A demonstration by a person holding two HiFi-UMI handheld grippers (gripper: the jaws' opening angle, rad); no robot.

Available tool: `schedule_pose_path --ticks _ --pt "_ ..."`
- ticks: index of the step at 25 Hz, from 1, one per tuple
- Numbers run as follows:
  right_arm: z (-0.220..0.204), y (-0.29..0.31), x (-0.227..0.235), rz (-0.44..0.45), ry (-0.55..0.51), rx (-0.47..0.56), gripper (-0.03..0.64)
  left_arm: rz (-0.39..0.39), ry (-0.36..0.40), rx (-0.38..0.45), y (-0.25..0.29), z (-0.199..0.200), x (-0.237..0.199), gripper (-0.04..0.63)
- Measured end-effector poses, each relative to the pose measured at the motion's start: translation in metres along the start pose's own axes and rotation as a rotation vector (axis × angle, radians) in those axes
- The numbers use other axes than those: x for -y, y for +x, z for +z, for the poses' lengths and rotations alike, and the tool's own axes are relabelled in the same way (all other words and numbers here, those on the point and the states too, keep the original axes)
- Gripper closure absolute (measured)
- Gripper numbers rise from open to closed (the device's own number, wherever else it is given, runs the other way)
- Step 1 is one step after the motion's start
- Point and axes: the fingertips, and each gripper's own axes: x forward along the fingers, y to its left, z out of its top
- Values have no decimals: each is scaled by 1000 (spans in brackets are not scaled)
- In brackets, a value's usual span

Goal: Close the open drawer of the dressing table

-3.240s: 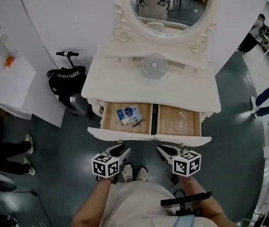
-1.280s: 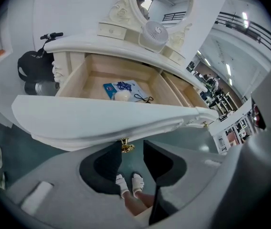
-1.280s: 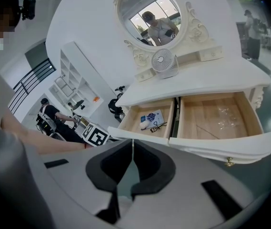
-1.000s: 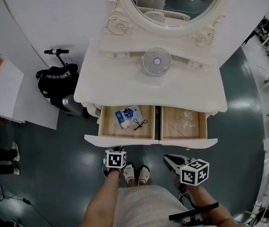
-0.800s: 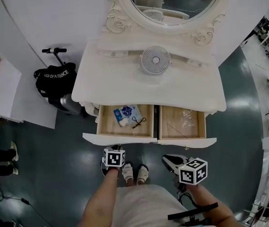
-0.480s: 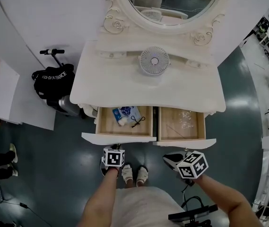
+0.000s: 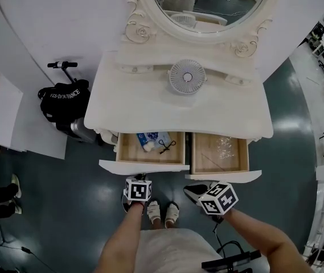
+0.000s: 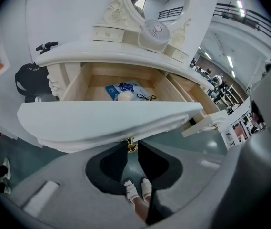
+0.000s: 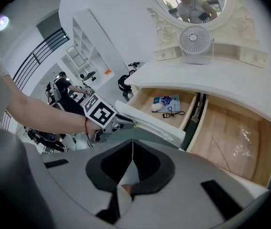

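Right tongs (image 7: 190, 190) nearer right drawer (image 7: 230, 176)

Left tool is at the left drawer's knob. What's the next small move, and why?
Probably push the left drawer straight in with the left tool: its jaws look closed on the knob, and the drawer stands well out from the table. The right drawer is open too, but the shut, empty right tool is short of it.

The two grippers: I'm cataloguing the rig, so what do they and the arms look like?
The left gripper and the right gripper each have a grey body, black jaws and a white cube with black square markers. Forearms are bare of sleeves; a thin red band circles the left wrist.
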Motion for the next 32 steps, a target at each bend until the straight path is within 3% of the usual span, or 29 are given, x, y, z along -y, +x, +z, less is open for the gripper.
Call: schedule_pose_path --ticks 13,32 --pt "26 15 9 -1 68 46 598 19 16 17 9 22 -8 531" --pt "47 23 24 1 76 85 598 40 52 61 27 64 -15 531"
